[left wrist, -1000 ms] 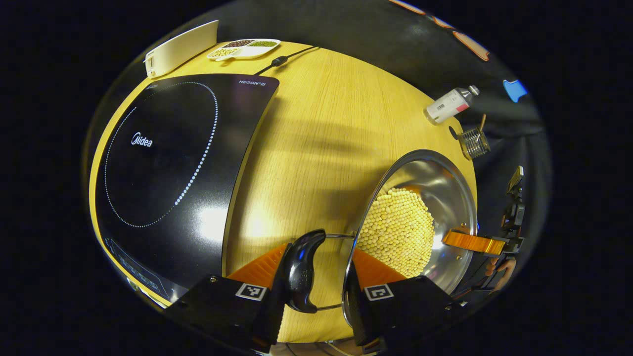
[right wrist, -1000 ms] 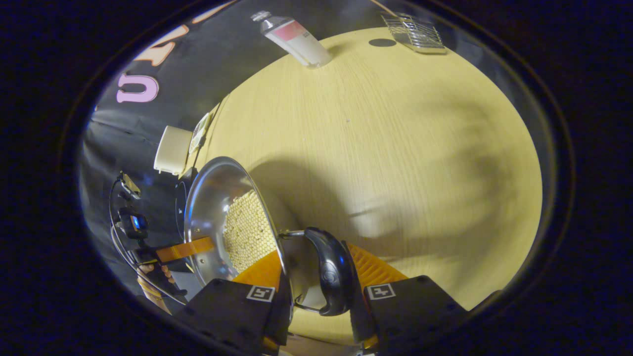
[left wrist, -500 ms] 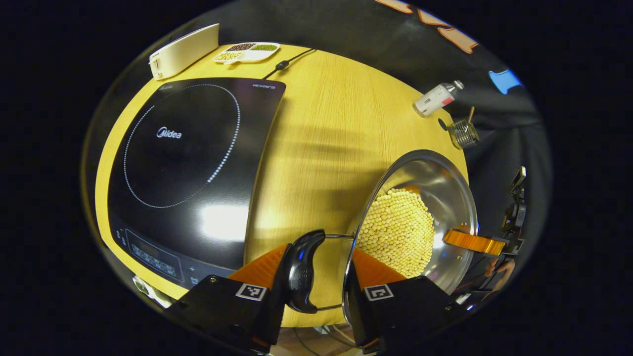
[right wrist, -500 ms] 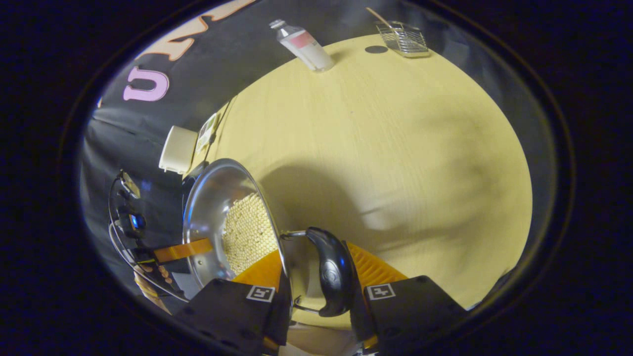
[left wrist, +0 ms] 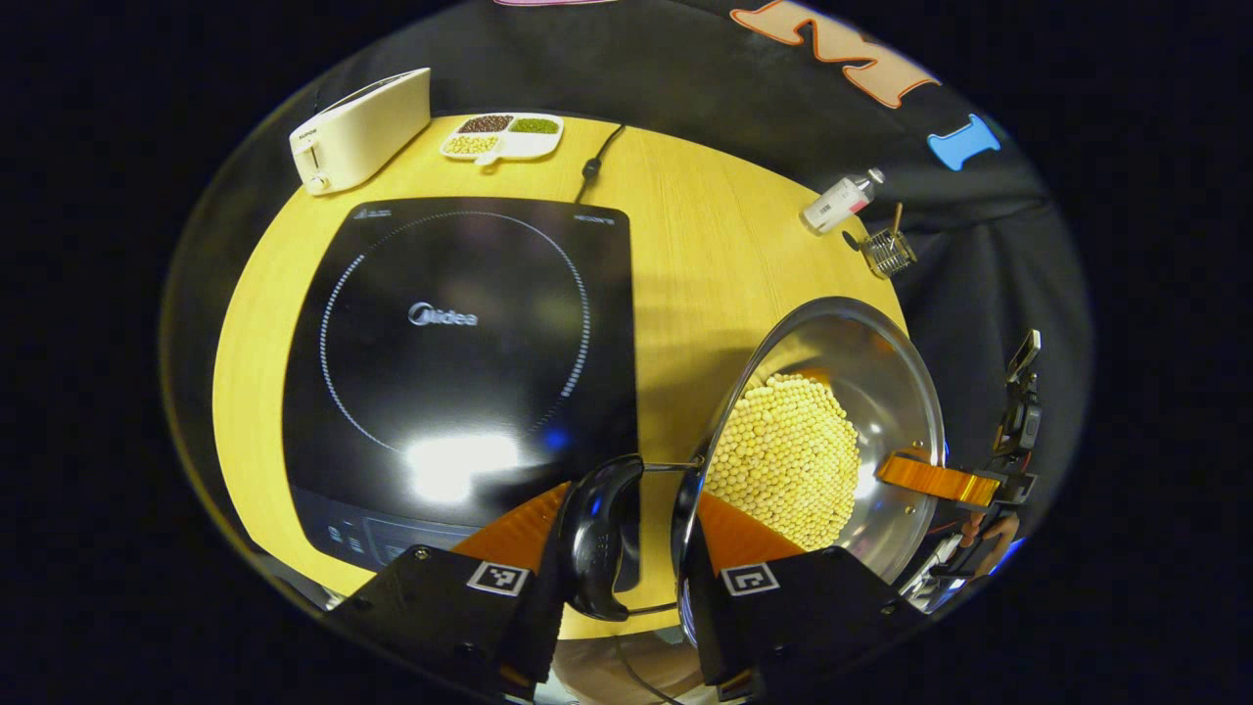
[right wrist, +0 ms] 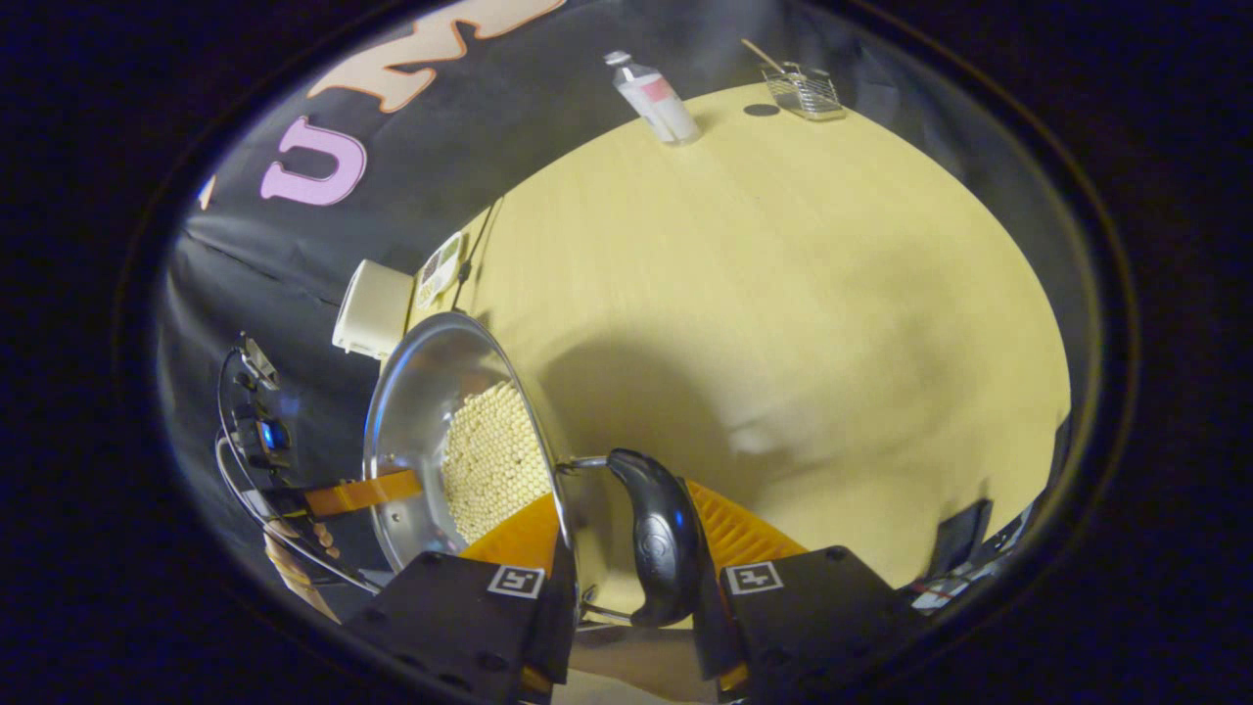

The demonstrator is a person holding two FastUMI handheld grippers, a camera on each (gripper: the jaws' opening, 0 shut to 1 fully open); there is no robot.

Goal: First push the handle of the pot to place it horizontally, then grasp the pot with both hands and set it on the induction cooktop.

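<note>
Since a second ago the pot (left wrist: pixel 832 431) has risen and swung toward the induction cooktop (left wrist: pixel 450 362), both handles gripped, left tongs (left wrist: pixel 622 578) and right tongs (right wrist: pixel 636 587) each closed on one, setting down remains

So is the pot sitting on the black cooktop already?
No, the pot is held up beside the cooktop, whose black top is bare, with wooden table showing between them.

Pot (left wrist: pixel 832 431) of beans, left tool (left wrist: pixel 622 548) apparently clamping handle (left wrist: pixel 597 534), cooktop (left wrist: pixel 460 362) beside
</note>
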